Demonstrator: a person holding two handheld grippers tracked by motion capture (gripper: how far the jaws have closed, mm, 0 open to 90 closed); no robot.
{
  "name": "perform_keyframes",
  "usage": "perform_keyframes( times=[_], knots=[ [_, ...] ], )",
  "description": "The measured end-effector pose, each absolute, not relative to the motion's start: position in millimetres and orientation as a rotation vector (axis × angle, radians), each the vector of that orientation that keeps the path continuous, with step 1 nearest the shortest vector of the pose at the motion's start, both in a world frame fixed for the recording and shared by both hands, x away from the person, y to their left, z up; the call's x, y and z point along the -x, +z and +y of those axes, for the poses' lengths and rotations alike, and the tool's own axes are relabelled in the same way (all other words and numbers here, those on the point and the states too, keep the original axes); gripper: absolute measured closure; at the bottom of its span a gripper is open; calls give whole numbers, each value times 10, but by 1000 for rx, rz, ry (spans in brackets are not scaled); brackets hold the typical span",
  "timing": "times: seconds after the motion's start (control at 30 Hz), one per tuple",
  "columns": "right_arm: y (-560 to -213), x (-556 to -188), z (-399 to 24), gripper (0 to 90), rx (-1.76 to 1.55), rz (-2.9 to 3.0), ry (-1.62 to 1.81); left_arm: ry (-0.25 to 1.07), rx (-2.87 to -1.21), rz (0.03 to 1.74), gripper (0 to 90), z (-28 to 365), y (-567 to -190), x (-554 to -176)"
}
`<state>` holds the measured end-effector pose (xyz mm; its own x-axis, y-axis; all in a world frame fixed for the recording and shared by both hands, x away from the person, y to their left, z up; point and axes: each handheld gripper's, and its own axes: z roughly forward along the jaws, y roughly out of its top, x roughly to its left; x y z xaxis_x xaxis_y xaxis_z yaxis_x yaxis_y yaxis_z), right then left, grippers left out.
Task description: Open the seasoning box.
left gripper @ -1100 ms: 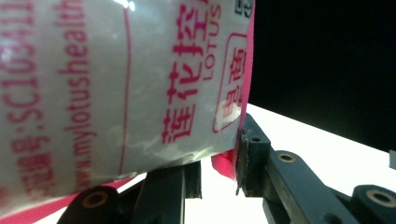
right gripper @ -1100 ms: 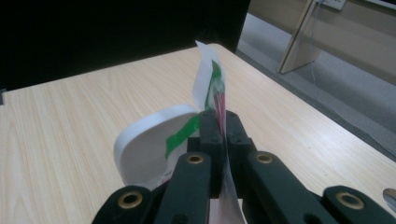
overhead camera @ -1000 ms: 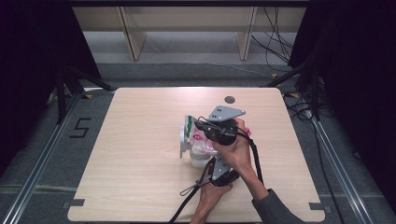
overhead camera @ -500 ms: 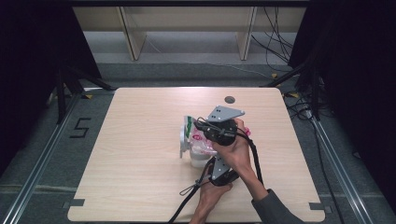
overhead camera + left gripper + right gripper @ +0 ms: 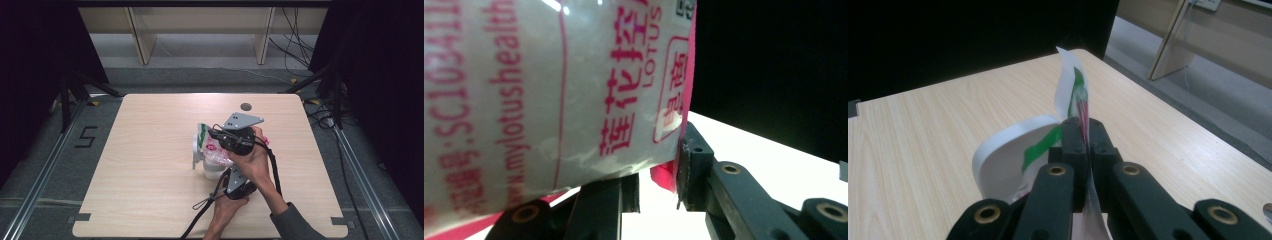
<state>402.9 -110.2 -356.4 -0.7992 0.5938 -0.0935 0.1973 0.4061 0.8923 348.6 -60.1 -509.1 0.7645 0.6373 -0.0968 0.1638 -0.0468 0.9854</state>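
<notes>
A white plastic pouch (image 5: 206,150) with pink lettering and a green stripe stands near the middle of the table (image 5: 145,165). In the left gripper view the pouch (image 5: 549,100) sits between the jaws of my left gripper (image 5: 659,175), and the right pad presses its pink edge. That left gripper (image 5: 222,175) comes at the pouch's lower part from the near side. My right gripper (image 5: 212,134), with its grey plate on top, is above it. Its jaws (image 5: 1087,132) are shut on the thin top flap (image 5: 1068,90) of the pouch, which sticks up between them.
A round cable hole (image 5: 245,106) lies in the table behind the grippers. A black cable (image 5: 200,210) trails from the left gripper over the near edge. Wooden shelf legs (image 5: 141,40) stand on the floor beyond the table, and a "5" marker (image 5: 86,136) is on the floor at left.
</notes>
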Motion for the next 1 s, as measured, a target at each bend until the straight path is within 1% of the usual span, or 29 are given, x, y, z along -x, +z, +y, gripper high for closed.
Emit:
perform_keyframes(
  times=[1.0],
  knots=[
    [-3566,-4032,-1107,898,-687,2296,1357,438,-1593,657,740,-603,-5103,-3495]
  ],
)
